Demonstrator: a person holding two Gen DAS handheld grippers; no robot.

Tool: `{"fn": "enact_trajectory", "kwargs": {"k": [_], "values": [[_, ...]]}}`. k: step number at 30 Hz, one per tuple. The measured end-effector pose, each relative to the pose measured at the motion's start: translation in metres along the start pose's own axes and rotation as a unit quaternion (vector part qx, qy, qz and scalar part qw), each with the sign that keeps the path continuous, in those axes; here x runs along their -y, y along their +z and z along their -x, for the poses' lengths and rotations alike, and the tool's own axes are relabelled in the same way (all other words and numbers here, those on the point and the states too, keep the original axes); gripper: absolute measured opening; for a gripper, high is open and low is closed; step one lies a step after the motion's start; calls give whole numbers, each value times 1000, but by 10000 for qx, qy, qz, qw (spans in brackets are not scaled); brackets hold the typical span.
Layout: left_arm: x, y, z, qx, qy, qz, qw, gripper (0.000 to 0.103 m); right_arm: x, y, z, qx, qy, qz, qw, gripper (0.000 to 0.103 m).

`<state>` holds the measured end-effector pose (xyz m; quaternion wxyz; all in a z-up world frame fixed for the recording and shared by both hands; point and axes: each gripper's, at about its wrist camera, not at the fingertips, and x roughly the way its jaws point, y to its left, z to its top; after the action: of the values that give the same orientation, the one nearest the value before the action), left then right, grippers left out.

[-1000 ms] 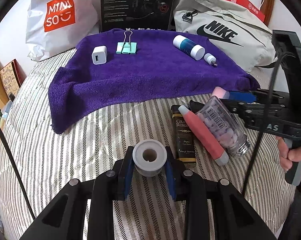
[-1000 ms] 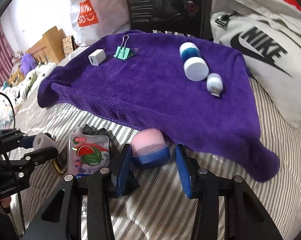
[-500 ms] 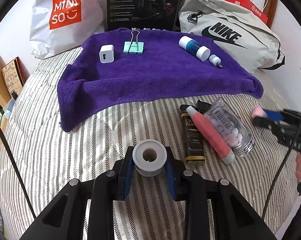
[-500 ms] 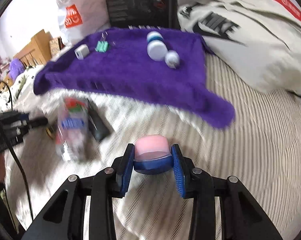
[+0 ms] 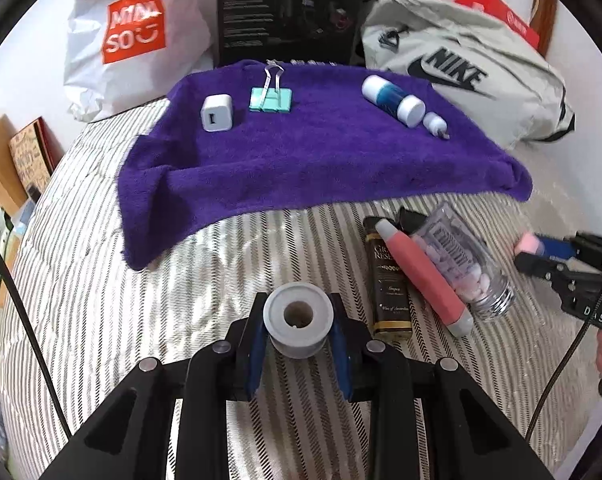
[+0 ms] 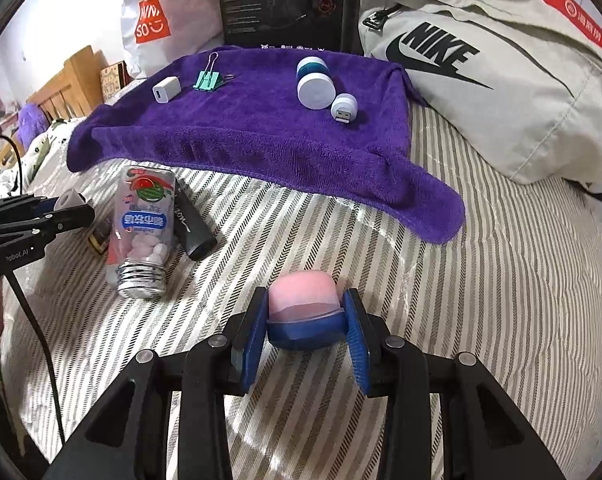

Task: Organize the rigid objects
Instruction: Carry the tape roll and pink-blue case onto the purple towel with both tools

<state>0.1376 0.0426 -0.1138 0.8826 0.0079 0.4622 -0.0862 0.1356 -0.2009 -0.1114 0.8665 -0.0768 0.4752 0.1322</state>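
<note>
Above a striped bedspread, the left gripper clamps a grey tape roll at lower centre; the right gripper clamps a pink-and-blue eraser. Either round-edged piece could slip before reaching the purple towel at upper centre.

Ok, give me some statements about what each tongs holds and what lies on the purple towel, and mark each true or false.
1. The left tongs grip a grey roll. True.
2. The right tongs are empty. False: they clamp a pink and blue block.
3. The binder clip lies on the purple towel. True.
4. The candy bottle lies on the towel. False: it lies on the striped bedcover.
</note>
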Motion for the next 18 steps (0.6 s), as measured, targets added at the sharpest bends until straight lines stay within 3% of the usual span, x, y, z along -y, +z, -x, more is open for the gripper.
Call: {"fn": "enact_trajectory", "kwargs": {"k": [10, 18], "values": [[-16, 3, 21, 93, -295, 166, 9994, 27, 3, -5, 10, 84, 324, -174, 9993, 37], [-10, 19, 30, 173, -290, 119, 9994, 27, 11, 1, 19, 229, 465, -290, 9982, 37]]}}
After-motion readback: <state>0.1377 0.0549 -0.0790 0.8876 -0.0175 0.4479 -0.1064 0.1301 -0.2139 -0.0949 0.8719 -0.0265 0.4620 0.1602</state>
